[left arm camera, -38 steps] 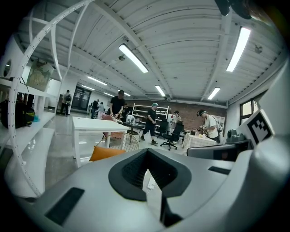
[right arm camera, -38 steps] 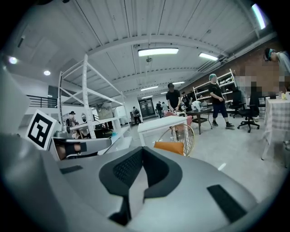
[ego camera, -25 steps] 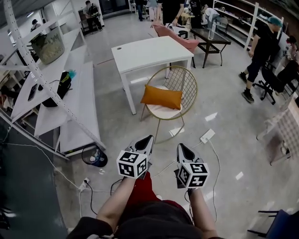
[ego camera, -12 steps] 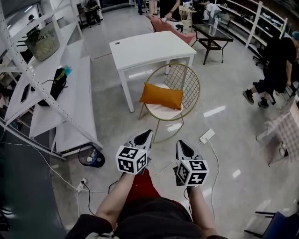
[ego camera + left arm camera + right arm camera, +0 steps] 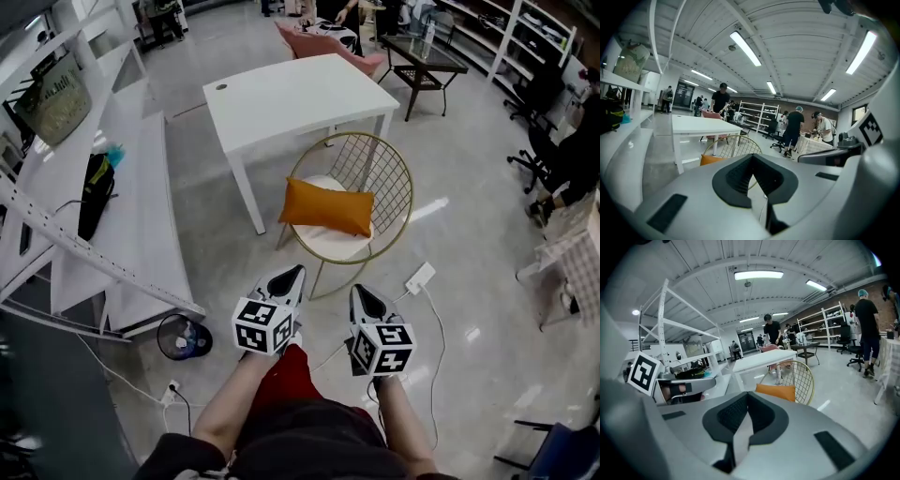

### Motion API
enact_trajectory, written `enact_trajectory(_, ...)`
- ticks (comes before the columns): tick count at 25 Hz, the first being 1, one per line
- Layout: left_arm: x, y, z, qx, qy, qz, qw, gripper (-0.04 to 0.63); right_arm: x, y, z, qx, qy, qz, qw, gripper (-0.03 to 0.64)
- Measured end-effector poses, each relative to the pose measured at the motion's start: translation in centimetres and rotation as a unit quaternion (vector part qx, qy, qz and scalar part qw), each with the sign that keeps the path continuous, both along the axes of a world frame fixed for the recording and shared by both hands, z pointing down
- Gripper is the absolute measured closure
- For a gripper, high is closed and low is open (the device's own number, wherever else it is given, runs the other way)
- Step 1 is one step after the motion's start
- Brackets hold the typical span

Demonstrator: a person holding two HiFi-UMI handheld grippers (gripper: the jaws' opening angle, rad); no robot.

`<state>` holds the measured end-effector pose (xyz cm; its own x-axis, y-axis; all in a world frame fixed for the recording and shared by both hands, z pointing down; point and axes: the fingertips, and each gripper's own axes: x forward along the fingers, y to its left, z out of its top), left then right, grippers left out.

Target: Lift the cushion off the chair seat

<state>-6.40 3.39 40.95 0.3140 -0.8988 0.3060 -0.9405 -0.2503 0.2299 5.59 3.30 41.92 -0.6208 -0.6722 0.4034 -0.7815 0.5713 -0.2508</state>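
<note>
Cushion: orange, lying on the chair seat.
Left tool: jaws together, empty, near the chair, not touching.
Right tool: jaws together, empty, beside the left.

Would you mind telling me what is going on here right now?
A person holds a two-jaw gripper in each hand and faces a gold wire chair beside a white table. The orange cushion lies on the chair's seat, untouched. The left gripper and the right gripper are both shut and empty, held short of the chair, so the lift has not yet begun.
</note>
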Motion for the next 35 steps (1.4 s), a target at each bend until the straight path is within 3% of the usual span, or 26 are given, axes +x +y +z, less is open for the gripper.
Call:
enact_trajectory(8, -6.0, -7.9, 1.2, -0.015, -0.003, 0.024, 0.9996, 0.584, -6.8, -7.6, 0.6, -0.011, -0.002, 0.019, 1.000, 0.598)
enact_trajectory(14, -8.5, -12.4, 1.6, -0.016, -0.006, 0.043, 0.9989, 0.584, -9.2, -11.4, 1.3, -0.027, 0.006, 0.035, 0.999, 0.598)
enact_trajectory(26, -9.6, -16.8, 3.4, -0.025, -0.002, 0.077, 0.9968, 0.584, -10.6, -15.0, 3.3, -0.056, 0.022, 0.051, 0.997, 0.598)
enact_trajectory(35, -8.7, -21.6, 5.2, -0.040, 0.003, 0.085, 0.9955, 0.583, -9.2, -19.5, 4.7, -0.064, 0.028, 0.073, 0.995, 0.598)
